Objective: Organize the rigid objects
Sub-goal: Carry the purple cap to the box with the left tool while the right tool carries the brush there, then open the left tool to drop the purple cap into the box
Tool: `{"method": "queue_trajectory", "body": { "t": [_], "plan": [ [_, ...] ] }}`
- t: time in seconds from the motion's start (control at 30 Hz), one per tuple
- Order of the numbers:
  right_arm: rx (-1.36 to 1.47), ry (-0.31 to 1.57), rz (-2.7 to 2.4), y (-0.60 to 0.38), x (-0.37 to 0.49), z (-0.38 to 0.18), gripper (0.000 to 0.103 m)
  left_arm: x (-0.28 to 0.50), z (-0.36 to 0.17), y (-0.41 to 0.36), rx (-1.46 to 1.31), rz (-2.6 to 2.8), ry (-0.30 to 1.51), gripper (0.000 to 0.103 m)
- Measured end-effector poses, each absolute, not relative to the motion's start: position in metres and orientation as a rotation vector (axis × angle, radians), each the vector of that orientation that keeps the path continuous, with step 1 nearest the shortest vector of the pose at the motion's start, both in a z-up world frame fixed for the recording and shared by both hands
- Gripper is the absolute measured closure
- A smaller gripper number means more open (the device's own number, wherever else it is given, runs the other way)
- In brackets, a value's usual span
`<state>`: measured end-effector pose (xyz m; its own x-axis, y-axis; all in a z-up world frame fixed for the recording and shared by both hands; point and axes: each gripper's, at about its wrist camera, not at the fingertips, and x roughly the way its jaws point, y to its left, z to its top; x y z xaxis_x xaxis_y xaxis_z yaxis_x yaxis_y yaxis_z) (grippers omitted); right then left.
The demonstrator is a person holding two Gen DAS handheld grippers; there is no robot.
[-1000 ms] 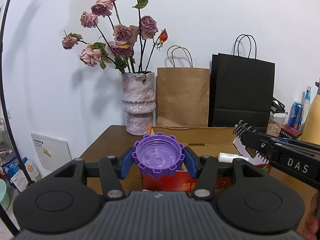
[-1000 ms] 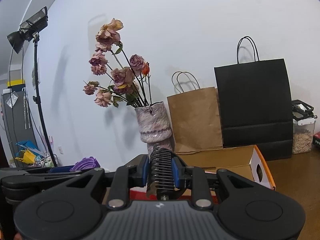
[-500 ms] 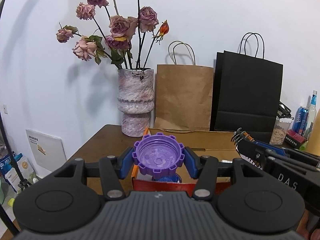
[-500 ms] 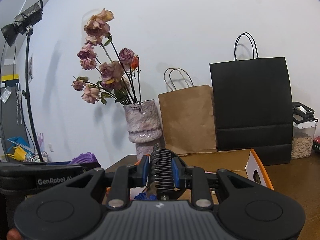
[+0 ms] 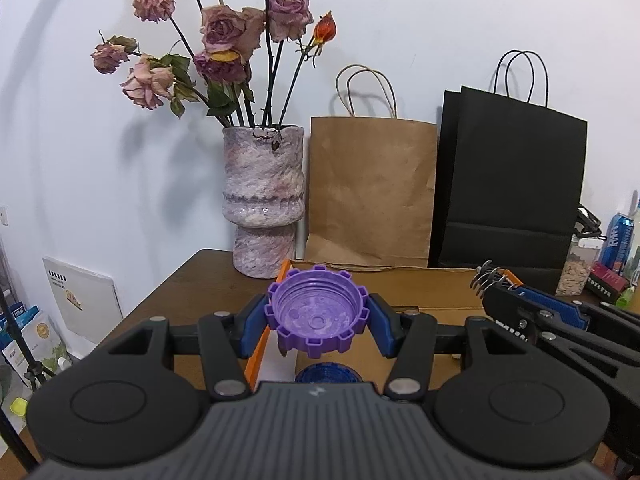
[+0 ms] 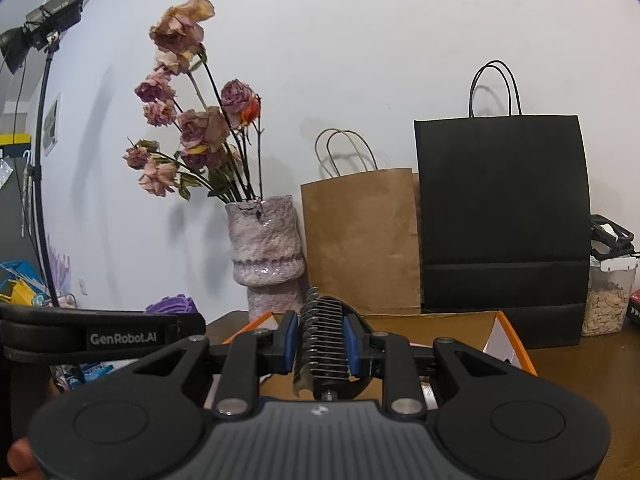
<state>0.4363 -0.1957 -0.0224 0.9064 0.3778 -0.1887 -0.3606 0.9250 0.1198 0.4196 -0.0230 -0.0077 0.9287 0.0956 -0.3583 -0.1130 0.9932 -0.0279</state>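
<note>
a: purple first. from the left wrist camera, the left gripper (image 5: 318, 322) is clamped on a purple toothed cap (image 5: 318, 316), hollow side toward the lens, blue pads tight on both flanks.

b: where does it hang?

a: over the near edge of the cardboard box (image 5: 420, 284) on the brown table (image 5: 188, 284). a blue ridged cap (image 5: 329, 374) sits in the box at 6 o'clock of it. the vase (image 5: 262, 200) of dried roses stands at 11 o'clock. the right gripper (image 5: 490, 284) shows at 3 o'clock.

b: and the right wrist camera?

a: the right gripper (image 6: 322, 340) is closed tight on a black clip with metal wire teeth (image 6: 322, 336), held upright over the same box (image 6: 452, 320). brown paper bag (image 6: 360, 236) at 12 o'clock, black paper bag (image 6: 500, 216) at 1 o'clock, the left gripper (image 6: 176, 305) at 9 o'clock.
</note>
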Motion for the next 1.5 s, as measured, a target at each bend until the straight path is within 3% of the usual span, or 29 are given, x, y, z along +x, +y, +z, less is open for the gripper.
{"method": "queue_trajectory", "body": {
  "t": [1.27, 1.37, 1.43, 1.5],
  "plan": [
    [0.058, 0.444, 0.335, -0.186, 0.521, -0.031, 0.079, 0.509, -0.041, -0.031, 0.023, 0.105, 0.467, 0.048],
    [0.050, 0.464, 0.332, -0.184, 0.523, -0.034, 0.078, 0.508, -0.042, -0.033, 0.033, 0.105, 0.469, 0.036],
    [0.048, 0.469, 0.326, -0.184, 0.522, -0.034, 0.075, 0.507, -0.042, -0.033, 0.040, 0.112, 0.464, 0.020],
    [0.048, 0.471, 0.298, -0.186, 0.522, -0.033, 0.053, 0.507, -0.042, -0.033, 0.042, 0.134, 0.463, 0.013]
  ]
}}
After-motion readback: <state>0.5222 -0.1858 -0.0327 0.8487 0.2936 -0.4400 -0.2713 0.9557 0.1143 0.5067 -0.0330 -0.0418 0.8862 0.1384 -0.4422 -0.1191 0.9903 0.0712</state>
